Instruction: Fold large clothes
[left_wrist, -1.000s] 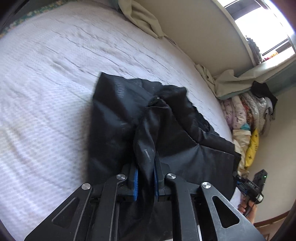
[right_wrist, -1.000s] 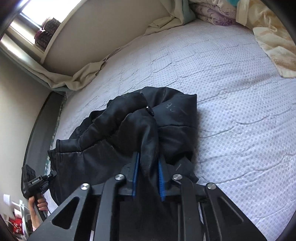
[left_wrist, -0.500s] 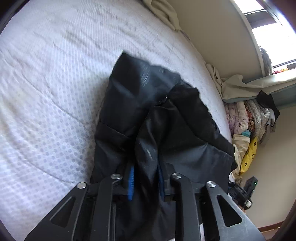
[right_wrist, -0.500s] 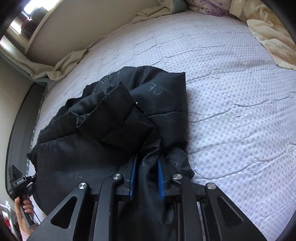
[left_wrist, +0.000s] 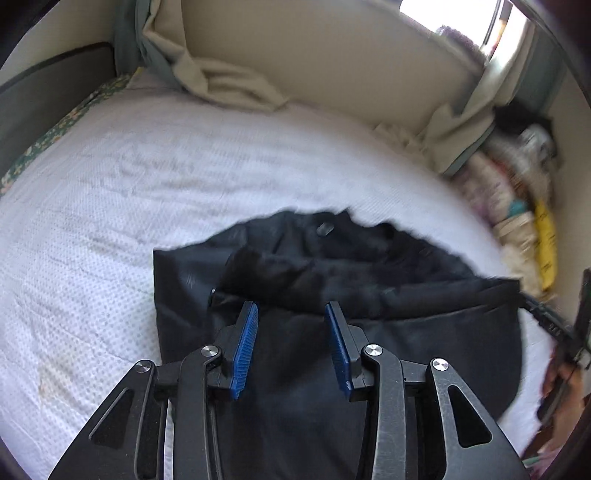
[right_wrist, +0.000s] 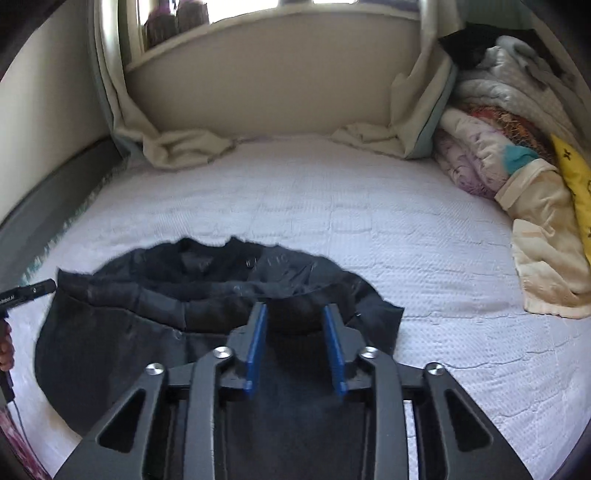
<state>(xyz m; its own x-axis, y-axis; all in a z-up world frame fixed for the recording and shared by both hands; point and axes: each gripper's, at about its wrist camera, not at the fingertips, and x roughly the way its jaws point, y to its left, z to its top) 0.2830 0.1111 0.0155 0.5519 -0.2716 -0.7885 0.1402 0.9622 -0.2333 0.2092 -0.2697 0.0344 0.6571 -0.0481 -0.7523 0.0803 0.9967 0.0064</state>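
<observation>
A black padded jacket lies spread on the white bed cover, its upper part folded down over the lower. My left gripper hovers over the jacket's left part. Its jaws are opening, and no fabric is caught between the blue pads. In the right wrist view, my right gripper hangs above the right part of the jacket. Its jaws are closing with a clear gap and nothing pinched between them. The hand holding the right gripper shows at the far right edge.
The bed runs back to a wall under a window, with curtain ends bunched on it. Stacked quilts, a cream blanket and a yellow cushion fill the right side. A dark bed rail lines the left.
Both grippers were shut on folds of the black jacket and have let go, lifted and pulled back. The jacket has dropped flat onto the bed. Both views have rolled to face the window wall.
</observation>
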